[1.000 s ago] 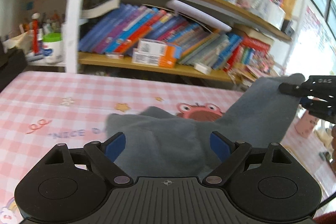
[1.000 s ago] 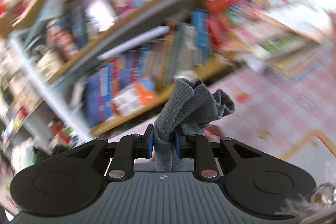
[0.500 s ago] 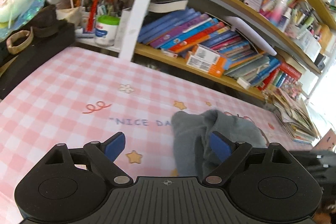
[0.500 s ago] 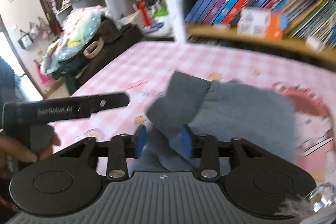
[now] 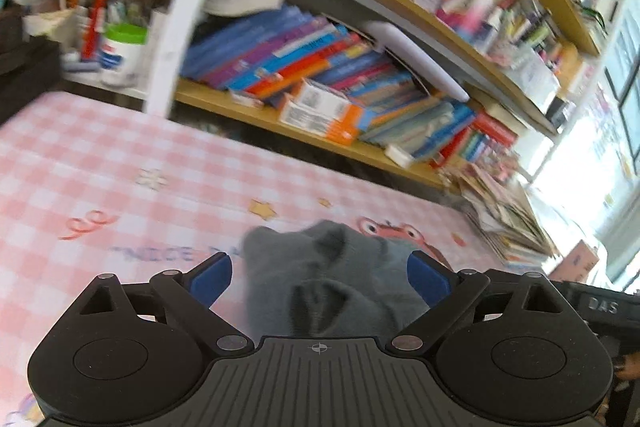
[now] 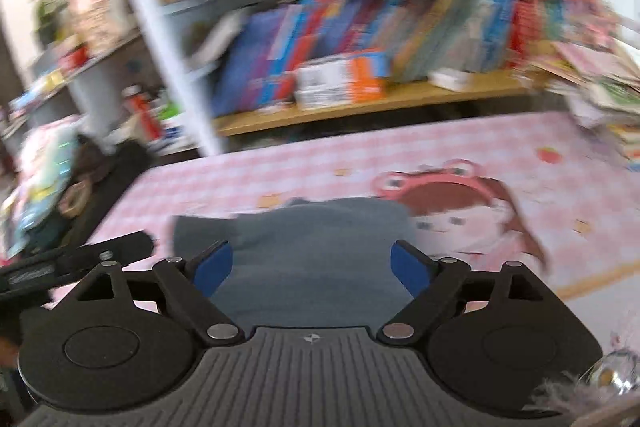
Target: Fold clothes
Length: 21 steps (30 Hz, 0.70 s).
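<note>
Two grippers, and both are sitting wide apart with nothing between the blue pads. The left gripper [image 5: 319,277] is hovering over a bunched-up grey garment [image 5: 332,279] that's lying on the pink checked tablecloth [image 5: 120,167], and from the left wrist view the cloth is looking lumpy, with a couple of dark folds or openings showing in the middle. The right gripper [image 6: 312,267] is spread just as wide, and its camera is giving a flatter look at the same grey garment [image 6: 316,247]: smoother on top, with one corner sticking out to the left. That view is also catching the cartoon girl with the frog headband [image 6: 460,203] printed on the tablecloth [image 6: 500,147], just right of the garment, while the left view is only getting the frog eyes peeking out behind the cloth. The left view is picking up the "NICE DA" lettering [image 5: 168,253] and a yellow star [image 5: 262,207] on the cloth instead. Each camera is seeing the other tool too: the right gripper's black body [image 5: 600,307] at the left view's right edge, and the left gripper's arm [image 6: 80,259] at the right view's left edge. Bookshelf [image 5: 320,99] packed with books is running behind the table in both, pretty blurry in the right view.
</note>
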Each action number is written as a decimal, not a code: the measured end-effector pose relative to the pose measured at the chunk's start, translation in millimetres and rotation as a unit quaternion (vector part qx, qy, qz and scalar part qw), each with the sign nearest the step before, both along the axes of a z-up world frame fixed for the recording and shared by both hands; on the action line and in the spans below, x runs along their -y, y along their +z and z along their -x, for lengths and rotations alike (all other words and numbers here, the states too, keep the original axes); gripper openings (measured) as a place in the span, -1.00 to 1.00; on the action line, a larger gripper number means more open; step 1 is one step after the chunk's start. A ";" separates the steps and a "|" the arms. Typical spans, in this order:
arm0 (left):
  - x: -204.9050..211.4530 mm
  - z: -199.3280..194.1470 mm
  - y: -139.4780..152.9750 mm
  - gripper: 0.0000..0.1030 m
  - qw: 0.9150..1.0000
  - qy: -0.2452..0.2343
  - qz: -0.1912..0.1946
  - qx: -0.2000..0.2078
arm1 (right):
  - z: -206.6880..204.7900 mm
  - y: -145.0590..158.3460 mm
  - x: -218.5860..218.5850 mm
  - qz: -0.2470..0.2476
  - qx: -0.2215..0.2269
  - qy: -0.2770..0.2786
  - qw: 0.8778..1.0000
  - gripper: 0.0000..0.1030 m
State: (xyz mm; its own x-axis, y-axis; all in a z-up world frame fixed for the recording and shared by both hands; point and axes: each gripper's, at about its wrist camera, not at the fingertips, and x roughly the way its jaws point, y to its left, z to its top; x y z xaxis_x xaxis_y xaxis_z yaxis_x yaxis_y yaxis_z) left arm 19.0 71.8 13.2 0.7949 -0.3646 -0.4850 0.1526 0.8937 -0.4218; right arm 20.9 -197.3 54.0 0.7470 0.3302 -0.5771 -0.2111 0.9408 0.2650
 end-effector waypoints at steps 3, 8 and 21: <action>7.8 -10.2 -5.9 0.80 1.000 -0.001 0.017 -0.013 | -6.5 -12.7 10.2 0.036 -0.005 -0.027 0.999 0.80; 15.4 -23.8 -10.9 0.11 0.999 -0.007 0.034 -0.041 | -15.1 -33.5 17.7 0.051 -0.036 -0.021 0.998 0.88; -5.5 18.4 24.4 -0.79 0.995 0.016 0.075 0.070 | -28.2 -40.7 22.9 -0.020 -0.064 0.005 0.998 0.99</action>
